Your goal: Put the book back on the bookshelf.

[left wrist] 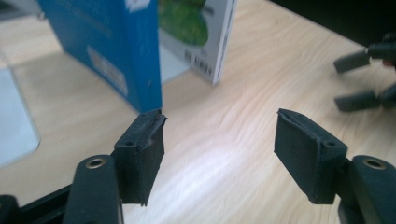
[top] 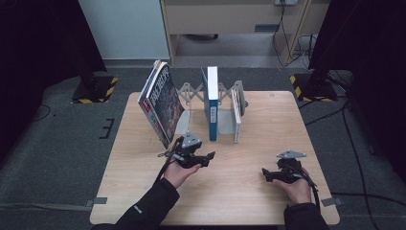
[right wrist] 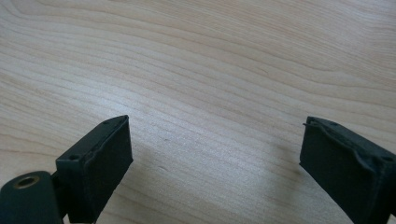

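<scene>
Three books stand on a wooden table (top: 268, 124). A dark-covered book (top: 161, 103) leans to the left, a blue book (top: 211, 103) stands upright, and a thin white book (top: 236, 117) stands to its right. My left gripper (top: 209, 157) hovers just in front of the dark book, jaws open and pointing right with nothing between them. The left gripper view has the open left gripper (left wrist: 219, 135) over bare wood, with the blue book (left wrist: 112, 46) and white book (left wrist: 205, 32) beyond. My right gripper (top: 265, 173) rests open near the front right. The right gripper (right wrist: 215, 149) shows bare table between its pads.
A grey accordion-style book rack (top: 191, 91) with a clear end plate (left wrist: 14, 116) holds the books at the table's back. The right gripper (left wrist: 357, 79) appears far right in the left gripper view. Dark stands (top: 91, 81) flank the table on the floor.
</scene>
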Tool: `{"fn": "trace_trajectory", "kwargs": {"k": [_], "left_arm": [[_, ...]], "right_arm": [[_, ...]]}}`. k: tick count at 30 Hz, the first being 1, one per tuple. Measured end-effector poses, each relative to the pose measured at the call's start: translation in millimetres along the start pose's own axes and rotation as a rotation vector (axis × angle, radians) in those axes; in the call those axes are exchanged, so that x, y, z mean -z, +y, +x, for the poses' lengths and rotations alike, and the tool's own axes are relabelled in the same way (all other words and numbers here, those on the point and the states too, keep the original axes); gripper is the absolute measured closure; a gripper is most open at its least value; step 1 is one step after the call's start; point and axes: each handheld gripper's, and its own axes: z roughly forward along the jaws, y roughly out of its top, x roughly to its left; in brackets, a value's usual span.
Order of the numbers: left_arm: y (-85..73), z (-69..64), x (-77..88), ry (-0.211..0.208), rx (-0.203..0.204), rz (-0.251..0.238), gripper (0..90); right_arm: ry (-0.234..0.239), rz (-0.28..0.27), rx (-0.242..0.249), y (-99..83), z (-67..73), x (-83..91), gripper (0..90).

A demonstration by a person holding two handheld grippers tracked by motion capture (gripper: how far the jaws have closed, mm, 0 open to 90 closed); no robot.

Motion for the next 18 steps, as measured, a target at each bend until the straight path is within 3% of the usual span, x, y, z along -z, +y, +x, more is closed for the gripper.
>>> {"fn": "trace_trajectory", "kwargs": {"k": [6,9,14,18], "left_arm": [[-28.2,14.6,12.9,0.013,-0.004,0.033,26.8],[-37.3,23.6,17.2,0.019,0.01,0.049,24.3],[-50.3,35.6,23.6,0.037,-0.002,0.094,21.3],[-62.9,48.9,33.3,0.028,0.037,0.133,19.6]], "right_arm": [[0.004,0.006,0.009,-0.6,1.3,1.5,9.1],[0.005,0.012,0.004,-0.8,1.1,2.5,8.9],[-0.002,-0.001,0.005,-1.6,0.2,6.5,8.6],[-0.004,0.003,0.004,-2.3,-0.9,7.8,8.6]]}}
